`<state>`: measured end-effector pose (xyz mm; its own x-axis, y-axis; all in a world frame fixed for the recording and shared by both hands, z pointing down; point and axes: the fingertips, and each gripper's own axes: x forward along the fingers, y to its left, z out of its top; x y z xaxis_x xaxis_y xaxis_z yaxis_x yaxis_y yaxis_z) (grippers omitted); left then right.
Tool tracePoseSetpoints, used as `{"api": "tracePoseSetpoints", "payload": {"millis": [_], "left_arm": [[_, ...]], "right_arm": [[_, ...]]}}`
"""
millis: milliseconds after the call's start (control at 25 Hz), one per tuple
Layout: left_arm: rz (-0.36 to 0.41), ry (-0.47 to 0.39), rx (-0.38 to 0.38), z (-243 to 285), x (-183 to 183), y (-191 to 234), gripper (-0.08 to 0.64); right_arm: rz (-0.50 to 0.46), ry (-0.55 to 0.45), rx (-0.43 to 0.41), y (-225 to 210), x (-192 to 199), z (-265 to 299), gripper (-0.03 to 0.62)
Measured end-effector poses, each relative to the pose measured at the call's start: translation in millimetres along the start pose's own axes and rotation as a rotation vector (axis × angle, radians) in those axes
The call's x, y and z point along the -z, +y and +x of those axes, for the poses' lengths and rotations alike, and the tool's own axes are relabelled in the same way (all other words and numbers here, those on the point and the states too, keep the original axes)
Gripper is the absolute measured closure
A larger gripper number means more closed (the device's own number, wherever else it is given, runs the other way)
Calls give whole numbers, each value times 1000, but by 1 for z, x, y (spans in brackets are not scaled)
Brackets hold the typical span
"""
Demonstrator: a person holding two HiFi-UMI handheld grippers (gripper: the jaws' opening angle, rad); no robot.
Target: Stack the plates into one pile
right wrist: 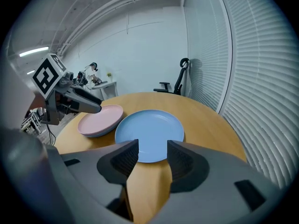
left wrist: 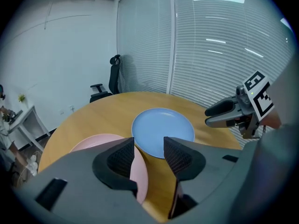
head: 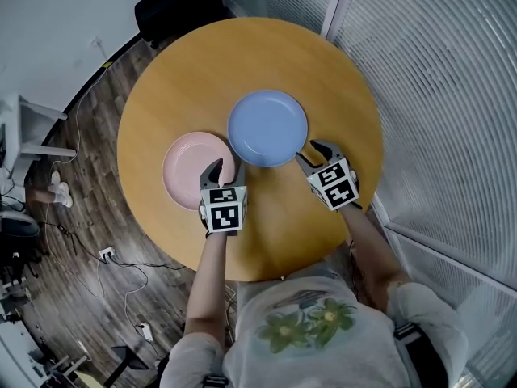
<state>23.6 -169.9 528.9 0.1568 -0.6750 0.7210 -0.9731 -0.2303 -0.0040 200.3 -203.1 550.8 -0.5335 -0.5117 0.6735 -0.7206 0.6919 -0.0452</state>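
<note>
On the round tabletop (head: 202,71) the blue plate (head: 267,128) lies just beside the pink plate (head: 194,168). The left gripper (head: 226,168) hangs over the pink plate's near rim, fingers apart. The right gripper (head: 313,152) sits just short of the blue plate, fingers apart over bare wood.

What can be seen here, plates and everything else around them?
table: one, light wood, round, mid-room
blue plate: one, blue, middle of the table
pink plate: one, pink, left of the blue plate in the head view
office chair: one, black, beyond the table's far edge
cables: several, dark and white, on the floor
left gripper: one, grey, open over the pink plate's near rim
right gripper: one, grey, open, empty, by the blue plate
</note>
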Motion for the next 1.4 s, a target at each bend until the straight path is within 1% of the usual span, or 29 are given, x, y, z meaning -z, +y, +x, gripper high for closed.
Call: {"api": "tracePoseSetpoints", "payload": {"millis": [120, 360, 520, 680, 800, 920, 1120, 1320, 1400], "left_arm": [[-11, 27, -6, 21, -4, -1, 367], [3, 85, -15, 72, -9, 10, 367], [21, 119, -31, 104, -12, 22, 367], [47, 150, -16, 136, -18, 30, 367], [58, 178, -20, 156, -27, 38, 367], [42, 206, -14, 170, -29, 40, 367], [30, 246, -15, 188, -19, 38, 367], [52, 281, -32, 204, -11, 41, 368], [64, 282, -43, 208, -9, 43, 386]], "right_arm": [[19, 20, -10, -18, 6, 13, 417], [51, 61, -22, -48, 23, 44, 417], [80, 83, -34, -60, 36, 65, 417], [113, 96, -50, -69, 43, 83, 417], [148, 107, -61, -77, 43, 92, 417], [176, 122, -66, -82, 44, 100, 417], [220, 131, -94, -85, 51, 108, 418], [240, 125, -111, -90, 51, 118, 419], [245, 129, -112, -91, 52, 120, 419]]}}
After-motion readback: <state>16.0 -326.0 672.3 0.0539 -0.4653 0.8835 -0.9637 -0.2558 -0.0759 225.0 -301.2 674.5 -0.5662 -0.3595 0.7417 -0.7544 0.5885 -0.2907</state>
